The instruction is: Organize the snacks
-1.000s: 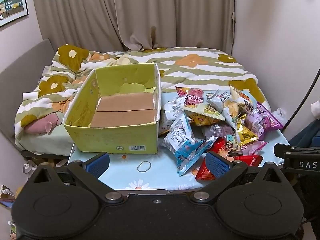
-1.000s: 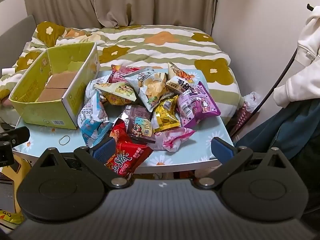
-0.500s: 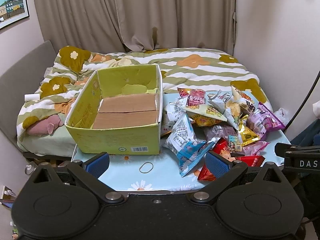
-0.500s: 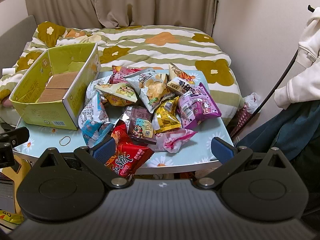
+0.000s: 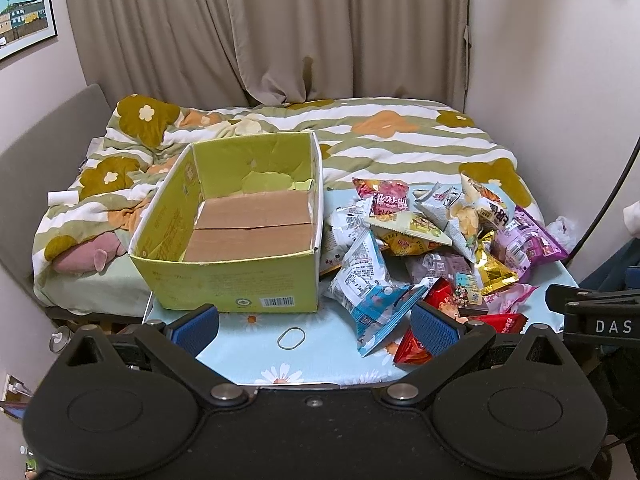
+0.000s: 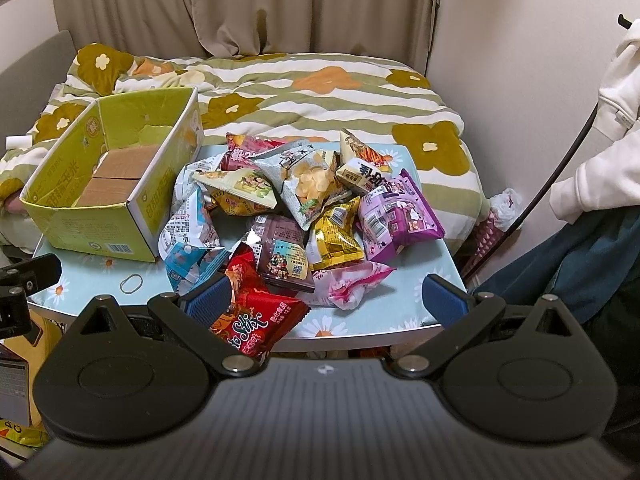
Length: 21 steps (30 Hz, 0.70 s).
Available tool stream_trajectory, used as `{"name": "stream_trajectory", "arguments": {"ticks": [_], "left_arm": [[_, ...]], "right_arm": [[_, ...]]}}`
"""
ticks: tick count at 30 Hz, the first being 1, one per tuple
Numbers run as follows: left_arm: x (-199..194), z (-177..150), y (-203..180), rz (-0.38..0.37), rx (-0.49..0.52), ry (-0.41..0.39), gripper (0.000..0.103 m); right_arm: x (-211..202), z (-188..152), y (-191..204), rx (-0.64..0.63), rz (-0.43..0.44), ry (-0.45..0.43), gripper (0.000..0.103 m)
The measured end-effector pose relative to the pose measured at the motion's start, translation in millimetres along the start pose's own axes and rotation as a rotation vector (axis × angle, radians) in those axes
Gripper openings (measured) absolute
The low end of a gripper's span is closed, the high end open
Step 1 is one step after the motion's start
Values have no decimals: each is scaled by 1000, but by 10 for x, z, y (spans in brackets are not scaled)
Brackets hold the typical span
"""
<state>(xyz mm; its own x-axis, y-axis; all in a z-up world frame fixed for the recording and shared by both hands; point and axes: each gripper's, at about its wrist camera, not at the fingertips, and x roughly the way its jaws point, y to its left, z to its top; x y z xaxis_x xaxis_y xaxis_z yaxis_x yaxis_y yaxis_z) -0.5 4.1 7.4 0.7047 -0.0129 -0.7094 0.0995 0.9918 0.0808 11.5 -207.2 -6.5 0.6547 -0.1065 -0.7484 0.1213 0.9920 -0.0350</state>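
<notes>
From the left wrist, the left claw (image 5: 314, 326) hangs spread apart and empty over the near edge of the worktop (image 5: 248, 344). An open green box (image 5: 236, 280) sits just ahead of it, a rubber band (image 5: 291, 338) lies in front, and the snack packets (image 5: 436, 240) are heaped to the box's right. From the right wrist, the right claw (image 6: 326, 300) also gapes wide and empty, its left finger (image 6: 210, 300) above a red packet (image 6: 256, 322) at the pile's near edge, beside a pink packet (image 6: 348, 282).
</notes>
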Motion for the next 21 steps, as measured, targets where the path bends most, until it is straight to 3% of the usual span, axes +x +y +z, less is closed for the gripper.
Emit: {"name": "stream_trajectory", "arguments": {"ticks": [21], "left_arm": [[-1,12,-30,0,1,-1,103]], "right_arm": [[-31,66,33,2,-2,-2,103]]}}
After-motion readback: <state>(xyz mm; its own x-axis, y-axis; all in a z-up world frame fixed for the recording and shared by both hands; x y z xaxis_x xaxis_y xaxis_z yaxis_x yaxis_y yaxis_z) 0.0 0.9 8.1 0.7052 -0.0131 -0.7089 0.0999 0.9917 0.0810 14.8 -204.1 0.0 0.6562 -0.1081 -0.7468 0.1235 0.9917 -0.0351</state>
